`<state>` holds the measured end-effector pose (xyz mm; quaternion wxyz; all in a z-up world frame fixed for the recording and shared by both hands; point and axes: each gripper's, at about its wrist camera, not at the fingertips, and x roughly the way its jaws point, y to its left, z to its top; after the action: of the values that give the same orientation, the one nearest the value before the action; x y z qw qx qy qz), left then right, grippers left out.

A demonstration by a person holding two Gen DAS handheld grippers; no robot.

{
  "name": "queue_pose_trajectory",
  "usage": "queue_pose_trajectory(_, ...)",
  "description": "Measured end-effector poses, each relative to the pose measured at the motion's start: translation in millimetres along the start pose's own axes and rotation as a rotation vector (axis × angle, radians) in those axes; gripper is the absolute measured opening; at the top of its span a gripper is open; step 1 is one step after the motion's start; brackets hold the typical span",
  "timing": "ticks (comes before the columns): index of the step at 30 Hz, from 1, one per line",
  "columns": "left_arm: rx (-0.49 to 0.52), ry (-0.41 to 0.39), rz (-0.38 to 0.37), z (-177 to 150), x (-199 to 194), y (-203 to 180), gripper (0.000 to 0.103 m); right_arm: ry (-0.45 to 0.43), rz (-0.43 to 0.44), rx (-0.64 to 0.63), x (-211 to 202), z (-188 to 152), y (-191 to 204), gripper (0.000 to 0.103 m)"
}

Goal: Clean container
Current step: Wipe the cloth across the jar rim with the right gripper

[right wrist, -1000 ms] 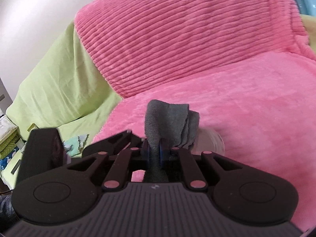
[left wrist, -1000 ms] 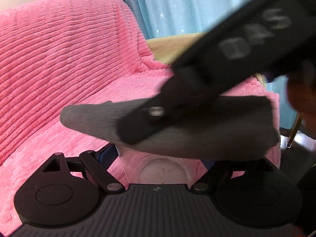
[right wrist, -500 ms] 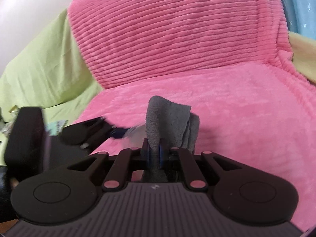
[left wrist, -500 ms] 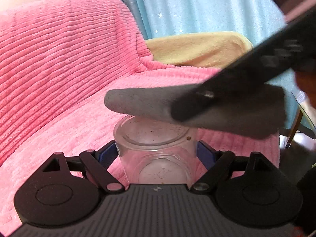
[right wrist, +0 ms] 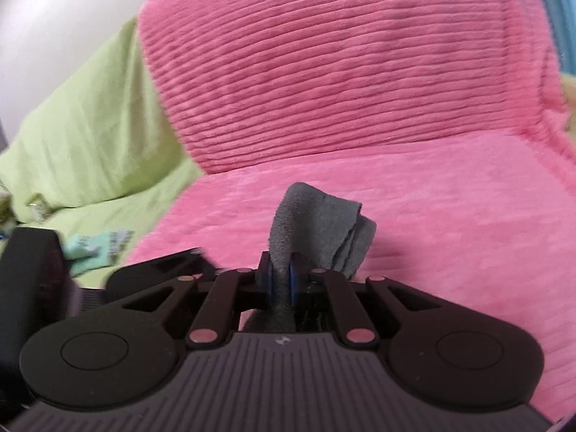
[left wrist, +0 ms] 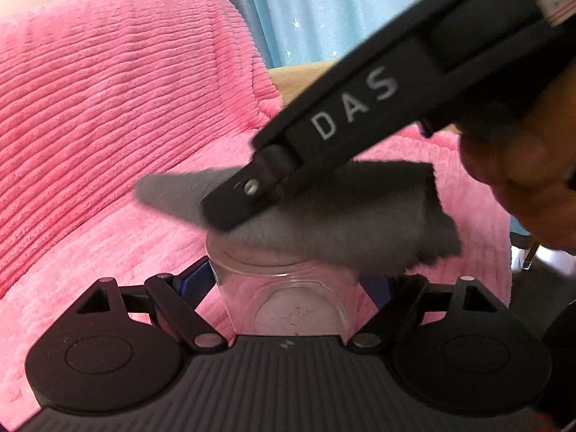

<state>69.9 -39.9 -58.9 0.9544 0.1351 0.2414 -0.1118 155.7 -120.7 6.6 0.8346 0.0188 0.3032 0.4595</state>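
Note:
A clear plastic container [left wrist: 288,288] with crumbs on its bottom stands upright between the blue pads of my left gripper [left wrist: 288,282], which is shut on its sides. A grey cloth [left wrist: 342,223] lies across the container's mouth and hides most of the rim. My right gripper [right wrist: 282,282] is shut on that cloth [right wrist: 316,223], pinching it between its blue pads. In the left wrist view its black finger [left wrist: 230,208] slants down from the upper right onto the cloth. A person's hand [left wrist: 522,180] holds it. The container is hidden in the right wrist view.
A pink ribbed blanket [left wrist: 108,108] covers the sofa seat and back behind the container. A green cover [right wrist: 90,126] lies on the sofa's left part, with teal items [right wrist: 97,248] on it. A blue starred curtain [left wrist: 324,7] and a yellowish cushion [left wrist: 295,79] are behind.
The right gripper lifted the cloth up and to the right, baring the container's rim, then brought it back down over the mouth. The left gripper and container stayed still.

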Motion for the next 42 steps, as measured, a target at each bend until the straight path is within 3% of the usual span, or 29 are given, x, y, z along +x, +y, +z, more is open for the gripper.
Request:
queue_pose_trajectory(7,0.018,-0.003,0.005,-1,-3,-5,0.086,0.048,-0.066,-0.019,-30,-13,-2,0.007)
queue_pose_trajectory(13,0.037,-0.001,0.018,0,1,-9,0.086,0.063,-0.022,-0.025,-37,-21,16,0.007)
queue_pose_trajectory(19,0.024,0.005,0.020,2,3,-4,0.085,0.048,0.026,-0.029,-9,-7,14,0.007)
queue_pose_trajectory(25,0.007,0.008,0.010,2,4,-1,0.085,0.045,-0.042,-0.091,8,6,3,0.006)
queue_pose_trajectory(30,0.002,0.007,0.000,1,3,-1,0.085,0.081,-0.085,-0.082,-9,1,-8,0.007)
queue_pose_trajectory(37,0.020,0.006,-0.001,2,0,-6,0.085,0.108,-0.007,0.007,-37,-15,-7,0.007)
queue_pose_trajectory(42,0.013,0.012,0.005,4,6,-3,0.085,0.098,0.045,0.030,-28,-13,3,0.007)
